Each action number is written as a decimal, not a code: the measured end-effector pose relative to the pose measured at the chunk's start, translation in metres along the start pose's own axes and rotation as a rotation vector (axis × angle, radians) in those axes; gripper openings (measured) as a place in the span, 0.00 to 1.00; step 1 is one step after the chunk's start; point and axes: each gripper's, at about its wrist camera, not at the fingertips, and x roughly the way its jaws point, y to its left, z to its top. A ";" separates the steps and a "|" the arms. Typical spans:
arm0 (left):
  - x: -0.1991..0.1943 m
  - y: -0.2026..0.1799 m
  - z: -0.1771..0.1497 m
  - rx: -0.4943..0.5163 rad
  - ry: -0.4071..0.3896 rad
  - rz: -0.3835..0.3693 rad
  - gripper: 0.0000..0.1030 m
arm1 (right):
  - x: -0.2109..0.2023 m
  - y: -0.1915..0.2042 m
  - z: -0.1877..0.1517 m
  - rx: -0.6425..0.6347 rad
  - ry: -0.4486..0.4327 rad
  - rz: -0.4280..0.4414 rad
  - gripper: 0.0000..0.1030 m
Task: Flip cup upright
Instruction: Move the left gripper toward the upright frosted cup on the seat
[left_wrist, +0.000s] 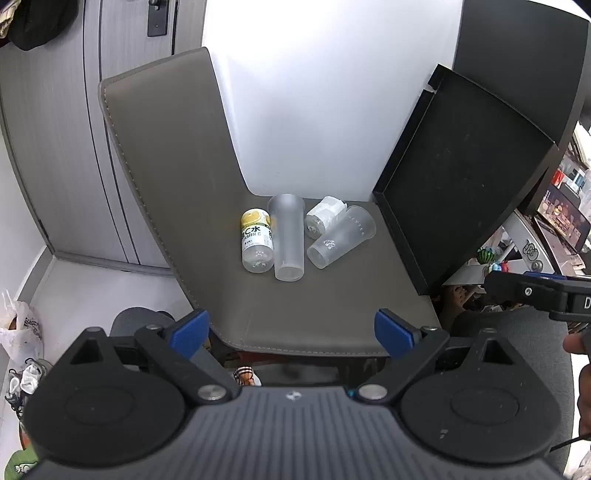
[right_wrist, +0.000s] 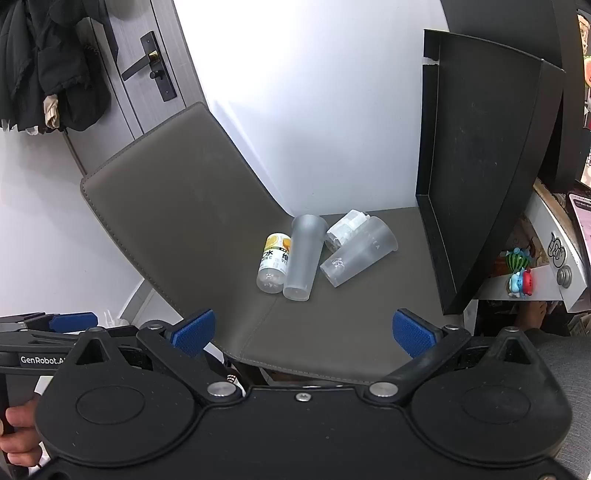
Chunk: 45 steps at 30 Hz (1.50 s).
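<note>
Two frosted plastic cups lie on their sides on the grey chair seat (left_wrist: 332, 317) (right_wrist: 332, 332). The tall cup (left_wrist: 287, 238) (right_wrist: 303, 258) lies lengthwise, base toward me. The shorter printed cup (left_wrist: 341, 236) (right_wrist: 358, 255) lies to its right, angled, base toward me. My left gripper (left_wrist: 291, 334) is open and empty, short of the seat's front edge. My right gripper (right_wrist: 303, 334) is open and empty, also short of the front edge. The right gripper's side shows at the far right of the left wrist view (left_wrist: 539, 293).
A yellow-labelled bottle (left_wrist: 256, 240) (right_wrist: 274, 263) lies left of the tall cup, touching it. A small white-labelled bottle (left_wrist: 325, 216) (right_wrist: 345, 227) lies behind the printed cup. A black open box (left_wrist: 465, 184) (right_wrist: 480, 184) stands at the seat's right side. The chair back (left_wrist: 166, 147) rises on the left.
</note>
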 end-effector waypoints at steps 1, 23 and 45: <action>0.000 0.000 0.000 -0.001 0.001 -0.001 0.93 | 0.000 0.000 0.000 0.002 0.001 0.001 1.00; -0.001 0.003 0.000 -0.005 -0.005 -0.006 0.93 | 0.001 0.000 -0.001 0.004 0.003 0.002 1.00; 0.008 -0.007 0.006 0.008 0.006 -0.002 0.93 | 0.004 -0.007 0.000 0.026 -0.004 -0.005 1.00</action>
